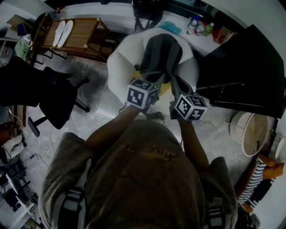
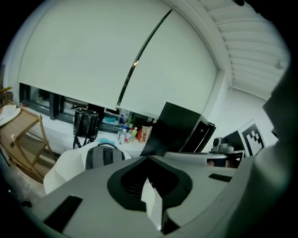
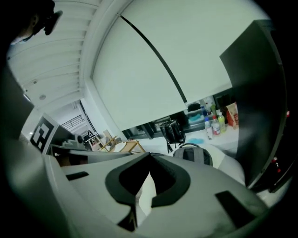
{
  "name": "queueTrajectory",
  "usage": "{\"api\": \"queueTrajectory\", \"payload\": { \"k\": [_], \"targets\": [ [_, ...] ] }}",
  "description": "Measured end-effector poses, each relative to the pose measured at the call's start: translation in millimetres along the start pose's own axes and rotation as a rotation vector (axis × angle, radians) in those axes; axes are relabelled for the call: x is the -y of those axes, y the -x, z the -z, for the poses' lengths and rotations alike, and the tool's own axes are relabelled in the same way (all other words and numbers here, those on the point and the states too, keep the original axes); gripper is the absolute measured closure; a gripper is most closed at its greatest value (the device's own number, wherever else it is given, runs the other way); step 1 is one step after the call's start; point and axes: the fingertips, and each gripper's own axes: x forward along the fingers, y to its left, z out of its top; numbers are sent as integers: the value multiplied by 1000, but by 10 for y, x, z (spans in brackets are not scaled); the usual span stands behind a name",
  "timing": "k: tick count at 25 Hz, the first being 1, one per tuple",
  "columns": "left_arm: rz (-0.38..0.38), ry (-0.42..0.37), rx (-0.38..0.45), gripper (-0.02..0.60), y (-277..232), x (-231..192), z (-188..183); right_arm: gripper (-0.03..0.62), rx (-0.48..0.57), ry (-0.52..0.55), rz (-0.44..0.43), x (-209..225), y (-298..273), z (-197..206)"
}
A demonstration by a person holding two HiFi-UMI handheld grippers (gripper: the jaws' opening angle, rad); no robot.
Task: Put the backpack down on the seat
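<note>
A grey backpack (image 1: 161, 53) stands upright on a white rounded seat (image 1: 120, 62) in front of me. Both grippers hover at its near lower end, side by side. In the head view I cannot tell whether they touch it. My left gripper (image 1: 155, 82) is shut, and its own view shows the jaws closed together with nothing held. The backpack (image 2: 103, 155) sits beyond them on the seat (image 2: 60, 169). My right gripper (image 1: 175, 86) is likewise shut and empty. The backpack (image 3: 193, 153) and seat (image 3: 228, 165) lie ahead of it.
A black office chair (image 1: 58, 98) stands to the left, and a wooden table (image 1: 85, 36) behind it. A tall black cabinet (image 1: 250, 67) flanks the seat's right. Bottles (image 1: 199, 27) and a black bag (image 1: 147, 11) sit on the ledge behind. A round basket (image 1: 250, 132) rests on the floor at right.
</note>
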Motion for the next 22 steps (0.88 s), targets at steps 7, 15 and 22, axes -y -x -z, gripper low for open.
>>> {"api": "queueTrajectory", "payload": {
  "k": [7, 15, 22],
  "targets": [
    [87, -57, 64, 581, 484, 318, -279, 594, 101, 121, -111, -423, 461, -365],
    [194, -191, 221, 581, 978, 621, -585, 594, 220, 234, -244, -917, 928, -607],
    [209, -257, 326, 581, 1181, 689, -768, 594, 278, 246, -226, -991, 1039, -693]
  ]
}}
